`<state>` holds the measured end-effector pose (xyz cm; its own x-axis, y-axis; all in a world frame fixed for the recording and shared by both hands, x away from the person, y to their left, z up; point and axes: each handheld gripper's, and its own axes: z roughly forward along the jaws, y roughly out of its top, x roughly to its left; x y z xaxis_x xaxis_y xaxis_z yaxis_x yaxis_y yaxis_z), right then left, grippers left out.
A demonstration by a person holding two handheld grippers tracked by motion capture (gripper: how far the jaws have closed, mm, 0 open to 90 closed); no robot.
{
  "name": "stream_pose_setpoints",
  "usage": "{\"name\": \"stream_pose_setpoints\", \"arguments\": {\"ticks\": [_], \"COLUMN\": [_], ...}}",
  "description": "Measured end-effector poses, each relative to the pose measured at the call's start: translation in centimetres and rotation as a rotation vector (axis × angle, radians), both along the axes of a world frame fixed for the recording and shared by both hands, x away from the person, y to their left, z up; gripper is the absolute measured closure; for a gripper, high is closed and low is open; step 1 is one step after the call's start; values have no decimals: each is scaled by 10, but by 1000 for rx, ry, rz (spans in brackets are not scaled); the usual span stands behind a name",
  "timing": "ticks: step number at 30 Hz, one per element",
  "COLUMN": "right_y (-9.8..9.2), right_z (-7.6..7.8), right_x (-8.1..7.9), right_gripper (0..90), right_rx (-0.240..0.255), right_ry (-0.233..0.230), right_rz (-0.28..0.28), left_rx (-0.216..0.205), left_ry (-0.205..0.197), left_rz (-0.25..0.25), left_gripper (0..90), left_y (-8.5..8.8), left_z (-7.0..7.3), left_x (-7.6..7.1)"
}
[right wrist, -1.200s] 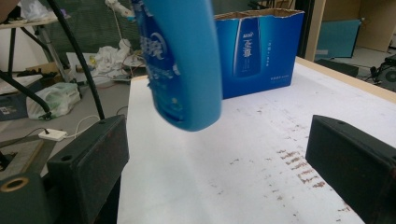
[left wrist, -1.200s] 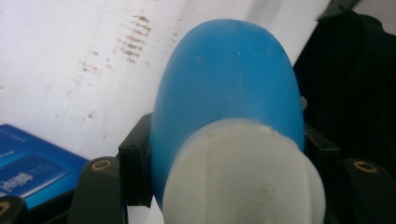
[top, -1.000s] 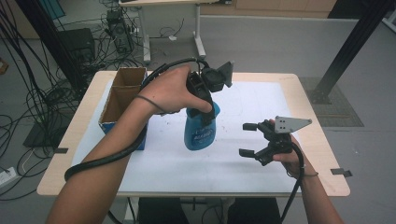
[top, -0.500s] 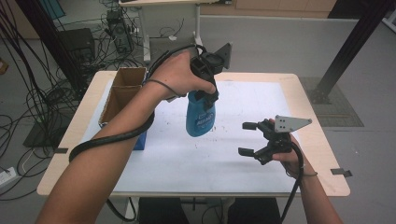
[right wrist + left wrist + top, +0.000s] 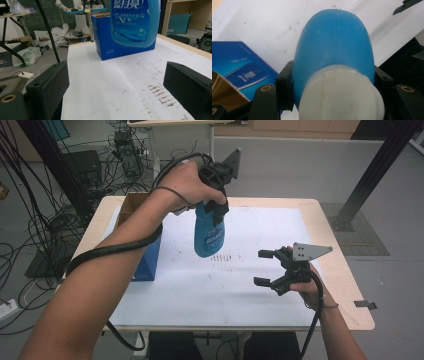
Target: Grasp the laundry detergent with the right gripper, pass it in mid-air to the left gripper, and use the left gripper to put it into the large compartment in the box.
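A blue plastic bottle point(image 5: 208, 234) with a white cap point(image 5: 342, 95) hangs in the air above the middle of the table, neck up. My left gripper point(image 5: 218, 210) is shut on its upper part, with the black jaws pressing both sides just below the cap. The bottle point(image 5: 334, 47) bulges away between those jaws, and its labelled lower half point(image 5: 135, 21) floats above the white sheet. My right gripper point(image 5: 266, 267) rests low at the table's right front, held by a hand, open with nothing between its pads point(image 5: 48, 86).
An open blue cardboard box point(image 5: 145, 252) stands at the table's left side, also seen as the blue box point(image 5: 117, 37) behind the bottle. A white sheet point(image 5: 210, 285) with brown smudges covers the tabletop. Cables and stands crowd the floor to the left and behind.
My left gripper has carried the bottle upward and toward the far side of the table. The right gripper has stayed where it was.
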<state>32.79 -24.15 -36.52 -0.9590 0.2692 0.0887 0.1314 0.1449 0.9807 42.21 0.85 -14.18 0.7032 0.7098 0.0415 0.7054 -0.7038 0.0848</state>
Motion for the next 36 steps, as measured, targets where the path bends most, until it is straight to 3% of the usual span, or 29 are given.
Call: {"name": "stream_pose_setpoints", "arguments": {"ticks": [8,18,24,28,36], "right_y": [4,6,6,5,5], "right_z": [2,2,2,2,1], "right_x": [2,2,3,3,4], "right_gripper": [64,63,63,63,63], "right_rx": [2,-1,3,8,10], "right_ry": [-3,-2,-1,-2,-1], "right_rz": [4,11,11,9,10], "left_rx": [15,-29,-25,-43,-44], "left_ry": [-20,-45,-58,-77,-73], "left_rz": [82,185,262,340,426], "left_gripper": [372,372,372,372,372], "left_y": [17,55,77,93,129], "left_z": [19,47,48,52,62], "left_x": [10,20,26,30,36]}}
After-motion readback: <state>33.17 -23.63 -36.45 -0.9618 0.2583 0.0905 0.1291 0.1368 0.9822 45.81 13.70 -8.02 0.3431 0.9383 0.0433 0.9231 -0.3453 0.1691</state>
